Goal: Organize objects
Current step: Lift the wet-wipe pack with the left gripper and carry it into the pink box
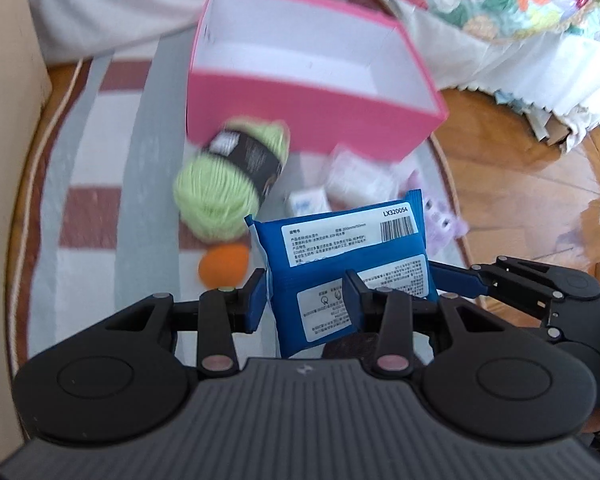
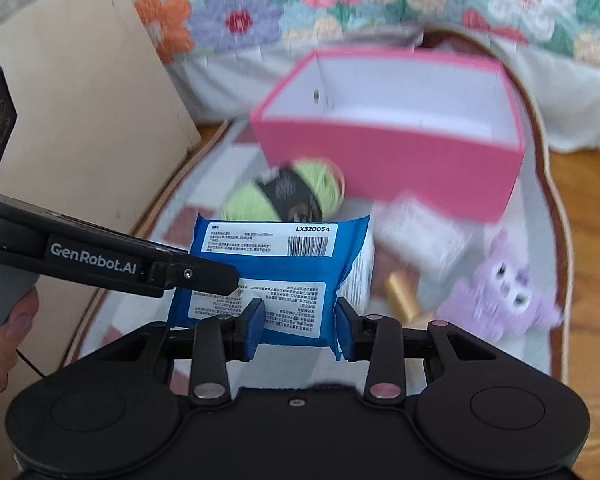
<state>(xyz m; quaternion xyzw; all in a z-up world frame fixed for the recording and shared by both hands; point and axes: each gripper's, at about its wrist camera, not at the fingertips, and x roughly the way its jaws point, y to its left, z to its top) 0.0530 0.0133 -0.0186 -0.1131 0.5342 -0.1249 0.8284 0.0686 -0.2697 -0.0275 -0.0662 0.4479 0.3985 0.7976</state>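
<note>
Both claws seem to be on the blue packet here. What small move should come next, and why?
Probably carry the blue packet forward over the pink box and let go. Both the left claw and the right claw pinch it above the rug, and the box beyond it stands open, with nothing visible inside.

Pink box (image 1: 300,112) motion-blurred, far rim soft. Yarn ball (image 1: 228,184) label unreadable. White packets (image 1: 352,184) smeared, kind unclear. Orange ball (image 1: 224,266) and purple plush (image 1: 444,224) partly hidden behind blue packet (image 1: 348,248). Packet's small print illegible.
</note>
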